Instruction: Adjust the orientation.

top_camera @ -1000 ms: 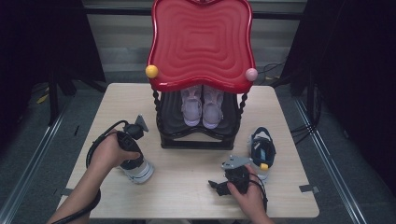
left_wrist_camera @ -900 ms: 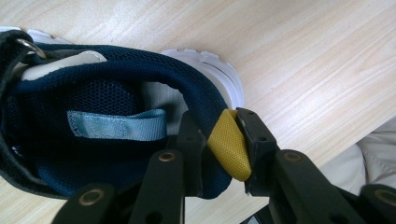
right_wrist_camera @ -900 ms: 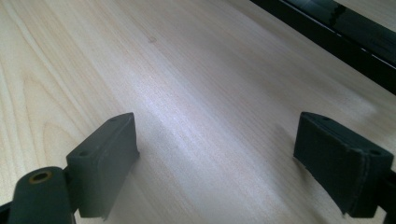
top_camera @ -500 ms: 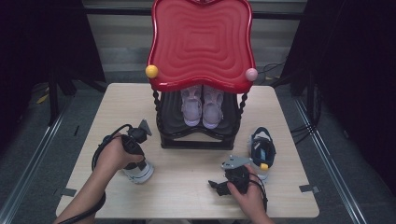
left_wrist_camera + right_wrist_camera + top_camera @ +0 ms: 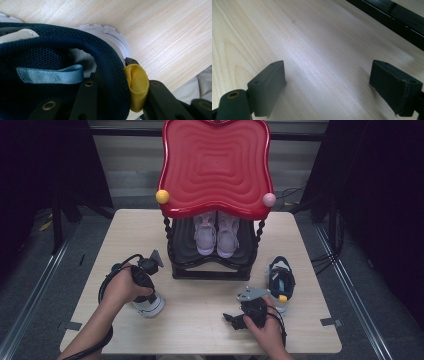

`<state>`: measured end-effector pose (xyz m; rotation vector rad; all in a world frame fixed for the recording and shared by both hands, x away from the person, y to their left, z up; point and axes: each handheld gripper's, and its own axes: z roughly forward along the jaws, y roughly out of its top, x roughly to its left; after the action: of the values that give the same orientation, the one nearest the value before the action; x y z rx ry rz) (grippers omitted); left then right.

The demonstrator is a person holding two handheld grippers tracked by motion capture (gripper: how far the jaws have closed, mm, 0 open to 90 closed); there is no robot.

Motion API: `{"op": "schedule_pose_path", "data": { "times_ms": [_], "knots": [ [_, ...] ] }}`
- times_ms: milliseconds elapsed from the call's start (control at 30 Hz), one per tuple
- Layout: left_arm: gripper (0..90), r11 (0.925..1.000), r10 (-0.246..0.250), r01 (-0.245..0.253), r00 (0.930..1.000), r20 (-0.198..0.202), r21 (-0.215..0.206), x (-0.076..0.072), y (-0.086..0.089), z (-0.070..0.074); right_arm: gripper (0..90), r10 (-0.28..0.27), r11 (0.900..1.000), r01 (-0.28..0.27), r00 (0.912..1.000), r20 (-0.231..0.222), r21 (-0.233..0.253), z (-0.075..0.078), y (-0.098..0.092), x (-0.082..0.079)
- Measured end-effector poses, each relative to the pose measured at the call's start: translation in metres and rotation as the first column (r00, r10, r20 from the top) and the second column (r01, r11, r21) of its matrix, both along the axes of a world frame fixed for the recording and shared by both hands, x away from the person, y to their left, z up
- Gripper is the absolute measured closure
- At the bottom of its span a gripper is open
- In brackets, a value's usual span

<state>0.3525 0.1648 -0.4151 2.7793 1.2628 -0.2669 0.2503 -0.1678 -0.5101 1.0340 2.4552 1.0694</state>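
Glossy red plastic rack (image 5: 216,165), matt wood table (image 5: 200,315)

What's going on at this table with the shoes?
A person holds a gripper in each hand. The left gripper is clamped on the heel collar of a navy shoe, beside its yellow loop. The right gripper hovers open over the table. A second navy shoe lies nearby; a pale pair sits in the red rack.

Staged recording setup, lab or studio type. Light wooden table (image 5: 200,320) standing alone on grey floor, dark curtains (image 5: 45,165) both sides, metal floor rails (image 5: 35,285), loose cables (image 5: 295,195) behind, tape marks (image 5: 331,322) at table edge. Red-topped shoe rack (image 5: 215,170) as prop.
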Motion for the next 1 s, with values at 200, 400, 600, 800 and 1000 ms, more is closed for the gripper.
{"op": "schedule_pose_path", "data": {
  "times_ms": [200,400,600,800,1000],
  "knots": [
    [72.7,0.9997,-0.021,0.021,0.9995,0.022,0.009,-0.0032,-0.0020,-0.0009,12.5,-0.001,1.000,0.001,1.0000,0.000,-0.001,0.0000,0.0000,0.0000],
    [70.1,0.9981,-0.043,0.041,0.9987,0.027,0.045,-0.0048,-0.0066,-0.0052,12.5,0.000,1.000,0.000,1.0000,0.000,0.000,0.0000,0.0000,0.0000],
    [72.9,0.9981,-0.047,0.047,0.9988,0.010,0.041,-0.0046,-0.0080,-0.0073,12.5,0.000,1.000,0.000,1.0000,0.000,0.000,0.0000,0.0000,0.0000],
    [73.3,0.9977,-0.051,0.050,0.9986,0.014,0.046,-0.0050,-0.0087,-0.0069,12.5,0.001,1.000,-0.001,1.0000,0.000,-0.001,0.0000,-0.0001,0.0001],
    [73.7,0.9952,-0.075,0.073,0.9970,0.021,0.065,-0.0062,-0.0069,-0.0060,12.5,0.001,1.000,-0.001,1.0000,0.000,0.000,0.0000,-0.0001,0.0002]
  ]
}}
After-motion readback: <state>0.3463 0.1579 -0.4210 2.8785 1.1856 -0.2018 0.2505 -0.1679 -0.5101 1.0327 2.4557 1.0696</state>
